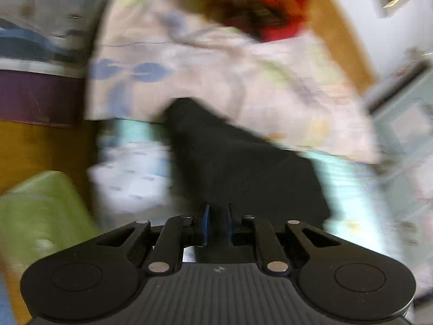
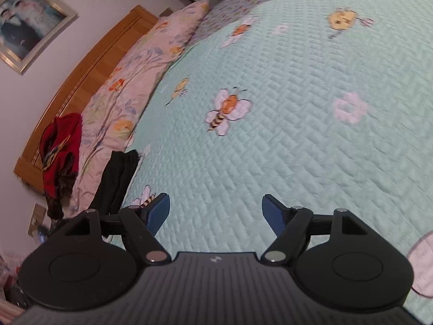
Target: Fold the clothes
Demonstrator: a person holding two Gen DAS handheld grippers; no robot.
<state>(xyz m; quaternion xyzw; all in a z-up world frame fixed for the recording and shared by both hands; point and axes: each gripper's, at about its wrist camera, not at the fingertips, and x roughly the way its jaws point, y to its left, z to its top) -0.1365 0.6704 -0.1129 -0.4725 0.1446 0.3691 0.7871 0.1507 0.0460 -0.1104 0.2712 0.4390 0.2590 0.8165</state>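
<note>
My left gripper [image 1: 217,223] is shut on a black garment [image 1: 238,162], which stretches away from its blue pads toward the pillow; the left wrist view is blurred. The same black garment [image 2: 116,181] shows at the left of the right wrist view, lying folded at the bed's edge by the pillow. My right gripper [image 2: 215,214] is open and empty, held over the mint quilted bedspread [image 2: 284,108]. A red patterned garment [image 2: 61,146] lies crumpled on the pillow near the headboard; it also shows in the left wrist view [image 1: 265,8].
A long floral pillow [image 2: 140,73] lies along the wooden headboard [image 2: 89,62]. A framed photo [image 2: 24,24] hangs on the wall. A green object [image 1: 38,211] sits low at the left beside the bed.
</note>
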